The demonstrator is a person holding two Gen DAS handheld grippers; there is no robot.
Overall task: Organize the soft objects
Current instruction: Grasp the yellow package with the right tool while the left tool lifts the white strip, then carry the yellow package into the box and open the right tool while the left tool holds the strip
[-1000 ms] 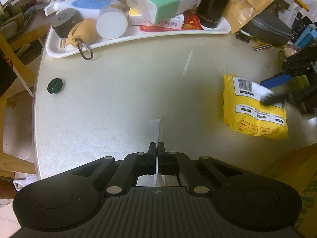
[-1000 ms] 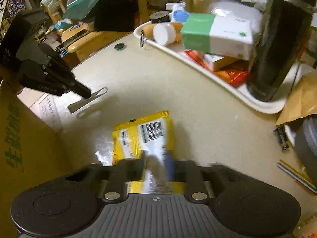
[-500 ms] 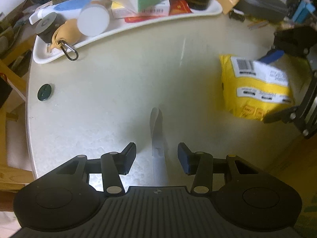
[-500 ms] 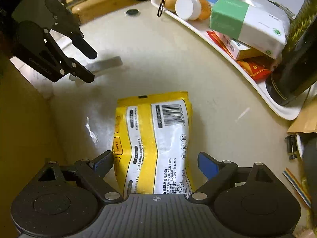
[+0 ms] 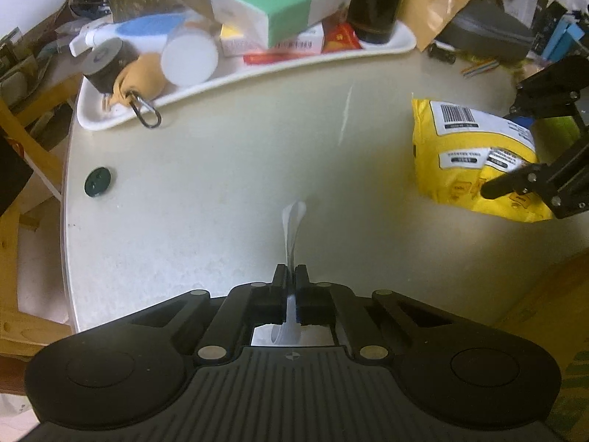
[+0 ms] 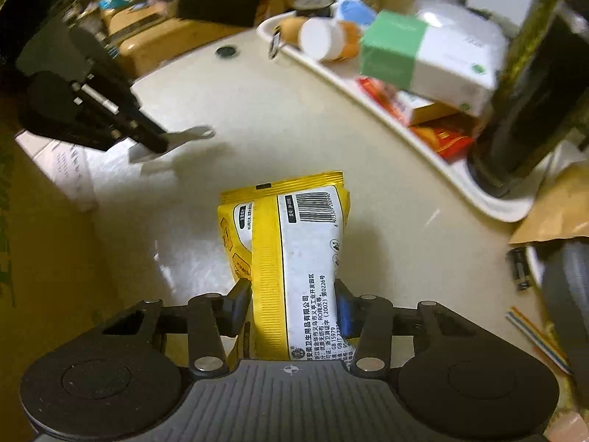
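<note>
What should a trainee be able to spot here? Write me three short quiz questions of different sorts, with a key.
1. True or false: the left gripper is shut on a thin white strip.
2. Pick one: what sits between the fingers of the right gripper? A) the yellow pack B) a black bottle C) a carabiner
3. Fill in: the green-and-white box lies on the white ____.

Key
1. True.
2. A. The jaws have just been closing, and the pads now press on the pack's sides.
3. tray, where it rests on top of other packets.
</note>
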